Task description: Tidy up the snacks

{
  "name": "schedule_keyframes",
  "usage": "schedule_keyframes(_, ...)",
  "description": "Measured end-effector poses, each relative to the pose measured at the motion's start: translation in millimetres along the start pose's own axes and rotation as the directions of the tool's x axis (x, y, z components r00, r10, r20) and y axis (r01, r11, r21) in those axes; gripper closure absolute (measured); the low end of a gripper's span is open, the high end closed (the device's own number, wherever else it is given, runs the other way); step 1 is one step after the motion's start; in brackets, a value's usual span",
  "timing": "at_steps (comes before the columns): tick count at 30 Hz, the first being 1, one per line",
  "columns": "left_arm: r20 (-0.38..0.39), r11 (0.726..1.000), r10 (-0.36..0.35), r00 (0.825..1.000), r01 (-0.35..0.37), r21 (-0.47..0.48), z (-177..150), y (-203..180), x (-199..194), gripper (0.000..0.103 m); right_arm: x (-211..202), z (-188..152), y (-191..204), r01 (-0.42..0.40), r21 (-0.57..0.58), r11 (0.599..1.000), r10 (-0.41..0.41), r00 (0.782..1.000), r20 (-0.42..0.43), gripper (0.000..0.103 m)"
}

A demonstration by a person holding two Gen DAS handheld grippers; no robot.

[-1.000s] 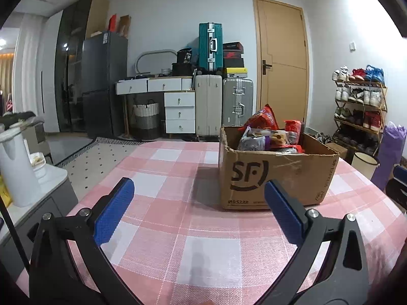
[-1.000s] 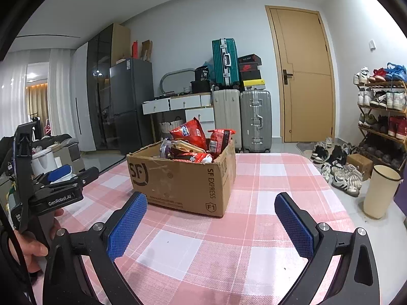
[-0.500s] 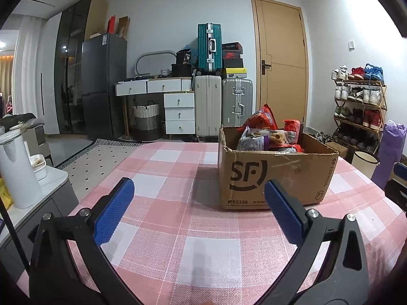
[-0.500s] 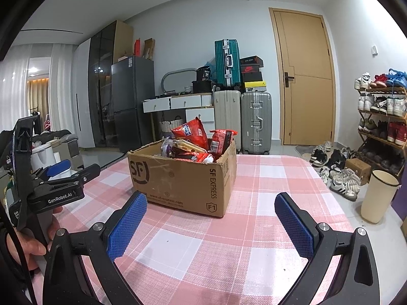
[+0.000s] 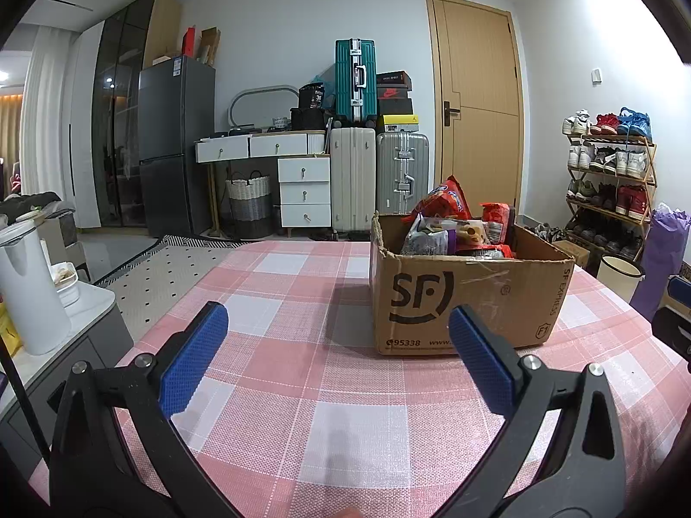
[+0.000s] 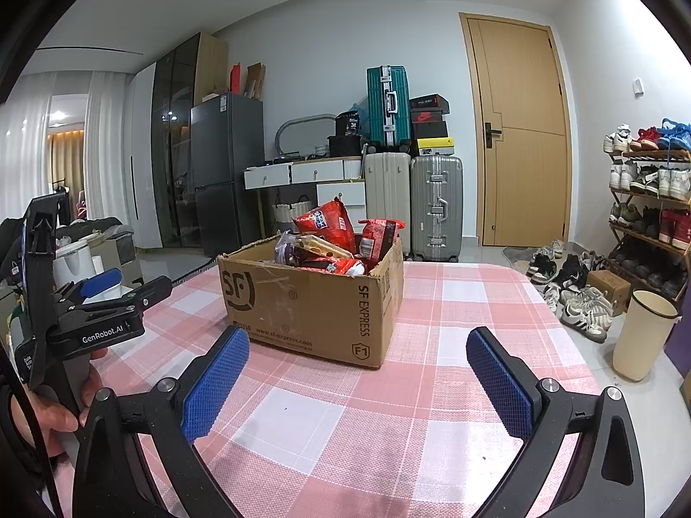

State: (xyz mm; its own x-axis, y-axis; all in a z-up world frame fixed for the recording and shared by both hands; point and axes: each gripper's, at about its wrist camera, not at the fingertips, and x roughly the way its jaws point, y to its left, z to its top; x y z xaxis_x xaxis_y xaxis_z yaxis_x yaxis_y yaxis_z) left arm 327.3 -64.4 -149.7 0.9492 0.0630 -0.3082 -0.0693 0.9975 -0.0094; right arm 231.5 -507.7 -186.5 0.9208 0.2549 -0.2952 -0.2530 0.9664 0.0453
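Note:
A brown cardboard box marked SF stands on the pink checked table. It holds several snack bags, red ones on top. It also shows in the right wrist view with the snack bags sticking out. My left gripper is open and empty, low over the table, short of the box's left front corner. My right gripper is open and empty, in front of the box's right corner. The left gripper also shows from the side in the right wrist view.
A white kettle stands on a side counter at the left. Suitcases, drawers and a fridge line the far wall. A shoe rack and a cream bin stand right of the table.
Both views have shifted slightly; the box sits a little higher and nearer the centre in the right wrist view. Both grippers stay open.

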Motion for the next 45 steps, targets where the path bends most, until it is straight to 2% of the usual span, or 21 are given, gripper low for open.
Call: schedule_keyframes(45, 0.001, 1.000, 0.000, 1.000, 0.000, -0.001, -1.2, 0.3, -0.5, 0.001, -1.7, -1.0, 1.4, -0.004, -0.002, 1.000, 0.004, 1.000, -0.005, 0.000)
